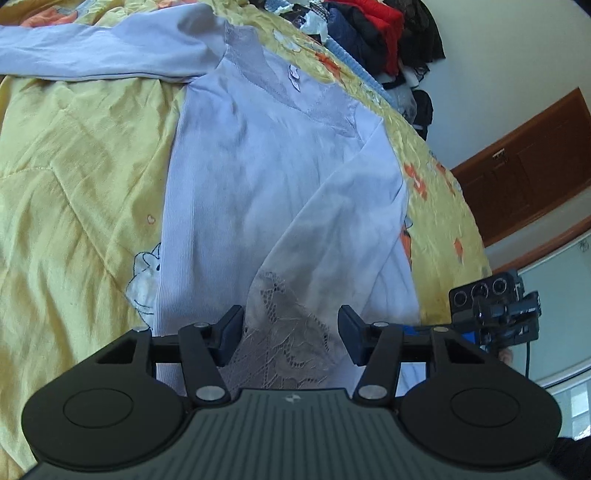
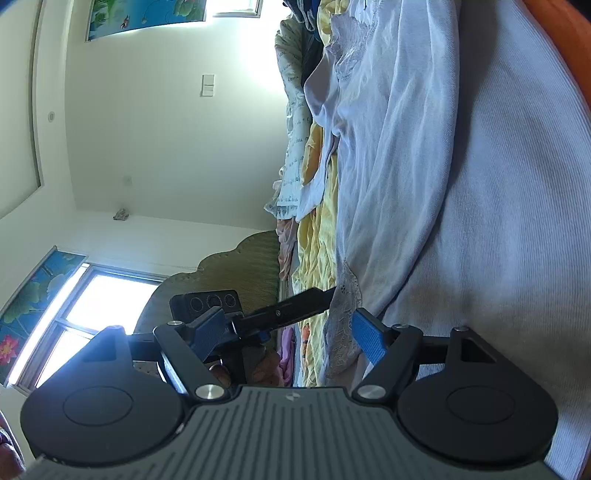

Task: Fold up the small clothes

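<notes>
A lavender top [image 1: 258,177] lies flat on the yellow bedspread [image 1: 74,166], one sleeve folded in; both hand-held grippers [image 1: 290,332] [image 2: 291,332], jaws apart, flank its lace cuff [image 1: 284,332], likely next to pinch.

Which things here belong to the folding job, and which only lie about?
For the job: lavender top, its lace cuff, left tool, right tool.

Lying about: yellow quilt, heap of dark and red clothes, wooden door, wall picture.
</notes>
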`<move>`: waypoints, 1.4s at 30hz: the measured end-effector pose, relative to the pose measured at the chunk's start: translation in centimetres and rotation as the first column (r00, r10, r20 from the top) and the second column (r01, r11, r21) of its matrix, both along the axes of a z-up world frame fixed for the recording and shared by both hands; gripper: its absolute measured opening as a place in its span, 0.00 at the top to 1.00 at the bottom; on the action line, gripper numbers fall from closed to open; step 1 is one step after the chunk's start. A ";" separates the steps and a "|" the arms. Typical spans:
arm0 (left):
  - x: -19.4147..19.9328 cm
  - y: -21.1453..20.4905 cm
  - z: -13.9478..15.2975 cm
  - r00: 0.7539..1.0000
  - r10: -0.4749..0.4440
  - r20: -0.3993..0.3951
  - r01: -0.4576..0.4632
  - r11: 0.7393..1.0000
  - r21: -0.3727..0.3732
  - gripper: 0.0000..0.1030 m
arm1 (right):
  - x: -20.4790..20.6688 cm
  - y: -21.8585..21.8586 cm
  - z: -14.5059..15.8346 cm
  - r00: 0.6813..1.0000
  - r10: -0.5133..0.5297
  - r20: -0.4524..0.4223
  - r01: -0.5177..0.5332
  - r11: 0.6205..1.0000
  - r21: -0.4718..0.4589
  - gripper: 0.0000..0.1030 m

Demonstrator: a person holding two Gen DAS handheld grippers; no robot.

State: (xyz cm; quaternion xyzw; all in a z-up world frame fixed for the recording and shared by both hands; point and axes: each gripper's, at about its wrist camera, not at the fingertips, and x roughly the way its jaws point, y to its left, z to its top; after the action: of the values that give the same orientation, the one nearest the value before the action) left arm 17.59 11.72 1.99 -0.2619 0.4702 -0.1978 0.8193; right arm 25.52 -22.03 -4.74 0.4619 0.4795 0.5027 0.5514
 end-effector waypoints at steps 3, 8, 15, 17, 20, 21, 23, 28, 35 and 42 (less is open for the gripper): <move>-0.4 -0.1 0.2 1.000 -0.029 0.007 0.028 0.999 0.025 0.47 | -0.1 0.1 0.0 1.000 0.001 0.003 -0.001 1.000 -0.002 0.22; -0.6 0.3 0.3 0.999 -0.032 0.022 0.030 0.996 0.088 0.47 | 0.0 0.2 0.0 1.000 0.001 0.004 -0.001 1.000 0.001 0.22; -0.1 -0.3 0.0 0.999 -0.048 0.016 0.044 0.984 0.174 0.94 | 0.0 0.2 -0.1 1.000 -0.001 -0.001 0.001 1.000 0.008 0.22; -0.2 -0.4 0.1 0.999 -0.045 0.031 0.038 0.981 0.188 0.97 | -0.1 0.2 -0.2 1.000 -0.001 -0.002 0.001 1.000 0.007 0.22; -0.8 -1.1 0.8 0.997 -0.060 0.058 0.044 0.966 0.253 0.98 | -0.1 0.2 -0.2 1.000 -0.002 -0.004 0.002 1.000 0.011 0.22; -1.0 -1.3 1.1 0.996 -0.065 0.066 0.045 0.963 0.264 0.99 | -0.1 0.2 -0.2 1.000 -0.002 -0.005 0.002 1.000 0.012 0.22; -1.6 -1.3 2.0 0.994 -0.058 0.088 0.032 0.962 0.271 0.99 | -0.1 0.2 -0.2 1.000 -0.002 -0.005 0.002 1.000 0.012 0.22; -4.3 0.5 4.5 0.987 0.009 0.159 -0.046 0.971 0.233 1.00 | -0.1 0.1 -0.2 1.000 -0.002 -0.003 0.002 1.000 0.014 0.22; -5.2 2.2 0.0 0.997 0.081 0.006 -0.081 0.979 0.187 1.00 | 0.0 0.1 -0.4 1.000 0.000 -0.011 0.000 1.000 0.018 0.24; -5.7 1.6 -0.2 0.995 0.065 0.081 -0.080 0.975 0.208 0.99 | 2.5 -2.2 3.5 0.986 -0.146 0.082 0.150 0.987 -0.055 0.22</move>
State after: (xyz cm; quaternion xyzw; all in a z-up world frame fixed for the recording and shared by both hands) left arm 11.86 13.30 1.83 -0.1832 0.4482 -0.1263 0.8658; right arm 27.99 -24.25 -1.21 0.4593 0.4371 0.4631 0.6193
